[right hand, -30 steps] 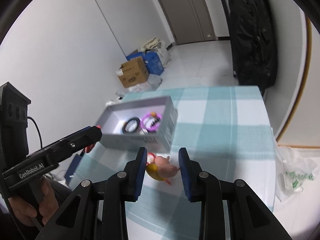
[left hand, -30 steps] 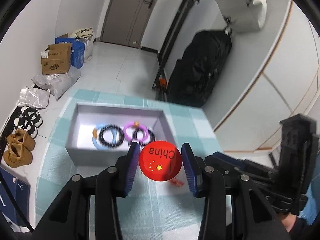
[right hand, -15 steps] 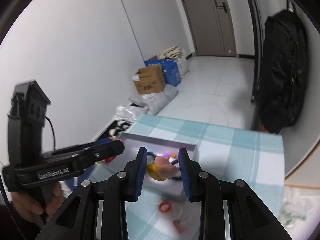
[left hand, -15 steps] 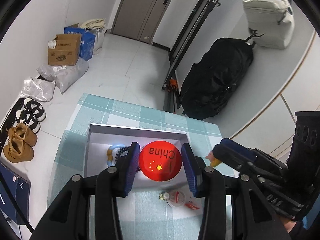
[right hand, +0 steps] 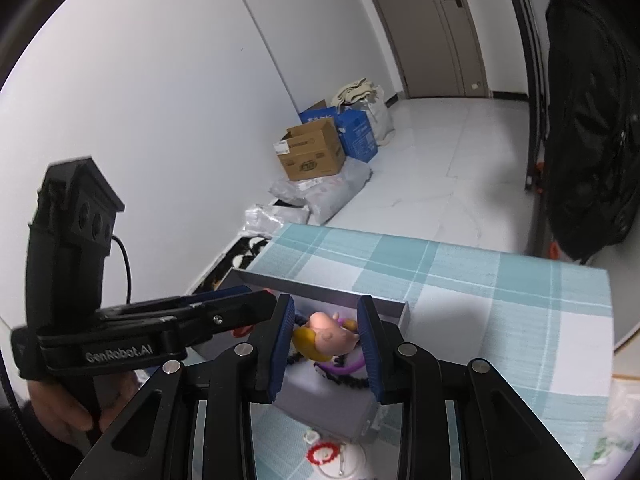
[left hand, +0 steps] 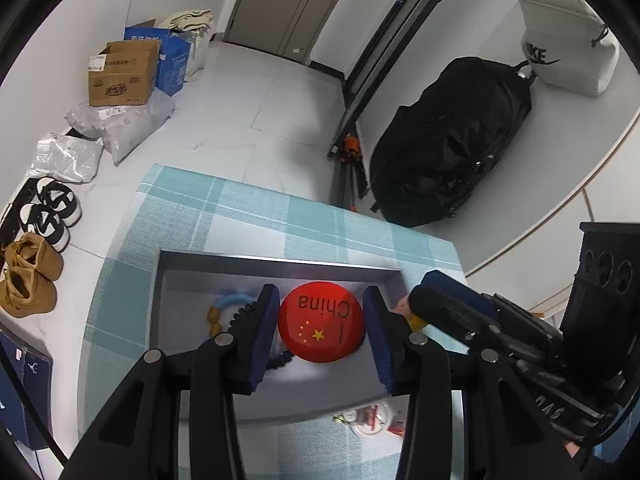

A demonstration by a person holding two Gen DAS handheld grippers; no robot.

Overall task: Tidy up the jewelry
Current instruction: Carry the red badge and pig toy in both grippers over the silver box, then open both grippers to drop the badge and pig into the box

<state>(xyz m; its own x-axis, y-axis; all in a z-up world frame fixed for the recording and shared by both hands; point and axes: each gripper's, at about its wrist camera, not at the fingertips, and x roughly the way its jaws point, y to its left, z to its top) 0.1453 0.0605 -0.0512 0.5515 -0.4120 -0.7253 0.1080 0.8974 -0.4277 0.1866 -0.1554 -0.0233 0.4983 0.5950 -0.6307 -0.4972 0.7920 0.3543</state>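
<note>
My left gripper [left hand: 321,324] is shut on a round red badge [left hand: 321,327] printed "China" with yellow stars, and holds it over the open grey box [left hand: 276,262]. My right gripper [right hand: 325,338] is shut on a small pink and yellow pig charm [right hand: 324,338], also above the grey box [right hand: 320,295]. Inside the box lie a light blue ring [left hand: 230,303], a black bead bracelet [left hand: 280,358] and a purple bracelet [right hand: 344,366]. The right gripper enters the left wrist view from the right, at the box's right end. A white and red trinket [left hand: 366,420] lies on the cloth before the box.
The box sits on a table with a teal checked cloth [left hand: 248,208]. Beyond the table, cardboard and blue boxes [left hand: 124,76], plastic parcels and shoes [left hand: 30,276] line the left wall. A black bag [left hand: 452,152] leans at the right. A hand [right hand: 60,412] holds the left gripper's handle.
Both grippers moved forward from in front of the box to above it, each still carrying its piece. The trinket on the cloth now lies behind the fingers.
</note>
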